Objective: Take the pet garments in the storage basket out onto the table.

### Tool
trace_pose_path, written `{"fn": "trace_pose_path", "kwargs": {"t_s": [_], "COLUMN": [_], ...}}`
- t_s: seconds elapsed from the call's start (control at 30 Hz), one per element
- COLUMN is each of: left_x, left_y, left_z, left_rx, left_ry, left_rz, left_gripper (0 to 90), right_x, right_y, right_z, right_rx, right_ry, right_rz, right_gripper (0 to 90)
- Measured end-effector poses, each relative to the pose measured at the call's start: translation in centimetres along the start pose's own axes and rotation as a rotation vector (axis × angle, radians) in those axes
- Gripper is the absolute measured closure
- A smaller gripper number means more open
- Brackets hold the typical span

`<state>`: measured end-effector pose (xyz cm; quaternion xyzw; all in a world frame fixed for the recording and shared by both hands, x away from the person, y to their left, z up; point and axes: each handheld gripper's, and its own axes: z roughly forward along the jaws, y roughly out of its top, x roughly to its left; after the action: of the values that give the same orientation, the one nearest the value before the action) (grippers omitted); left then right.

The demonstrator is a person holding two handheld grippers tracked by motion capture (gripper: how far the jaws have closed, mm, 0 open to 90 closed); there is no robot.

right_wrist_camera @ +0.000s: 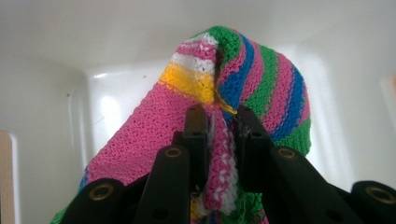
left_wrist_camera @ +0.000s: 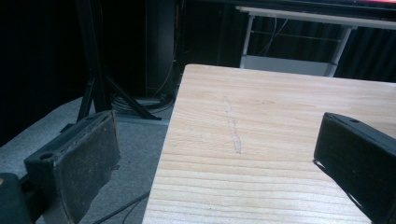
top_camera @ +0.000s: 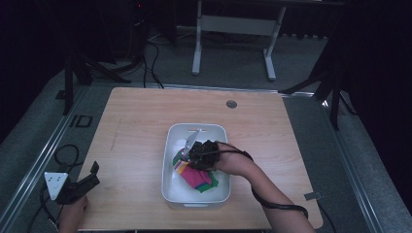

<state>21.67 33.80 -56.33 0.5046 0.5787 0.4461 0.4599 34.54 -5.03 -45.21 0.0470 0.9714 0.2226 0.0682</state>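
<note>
Right gripper view: right gripper (right_wrist_camera: 223, 128) clamped on striped knit cloth (right_wrist_camera: 261, 79) inside white tub (right_wrist_camera: 46, 93).
Left gripper (left_wrist_camera: 219, 154): jaws wide apart, nothing between, at table (left_wrist_camera: 261, 112) left edge.
Writing: none readable.

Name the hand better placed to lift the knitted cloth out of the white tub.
Right. The right gripper is shut on the cloth inside the tub; the left gripper sits open at the table's near-left edge.
</note>
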Motion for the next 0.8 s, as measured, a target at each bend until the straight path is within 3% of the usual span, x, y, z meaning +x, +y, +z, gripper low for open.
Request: {"fn": "trace_pose_path", "kwargs": {"t_s": [0.13, 0.37, 0.8], "left_x": [0.0, -0.1, -0.1], "left_y": [0.0, 0.0, 0.0], "left_z": [0.0, 0.0, 0.1], "left_rx": [0.000, -0.001, 0.003], "left_ry": [0.000, 0.001, 0.000], "left_rz": [0.001, 0.000, 0.005], "left_gripper": [0.9, 0.9, 0.9], "right_x": [-0.2, -0.4, -1.2], "right_y": [0.2, 0.7, 2.0], "right_z": [-1.9, -4.1, -10.0], "right_rx": [-0.047, -0.083, -0.190], "right_ry": [-0.026, -0.050, -0.111], "right_rz": [0.001, -0.005, -0.009], "right_gripper": [76.9, 76.9, 76.9]}}
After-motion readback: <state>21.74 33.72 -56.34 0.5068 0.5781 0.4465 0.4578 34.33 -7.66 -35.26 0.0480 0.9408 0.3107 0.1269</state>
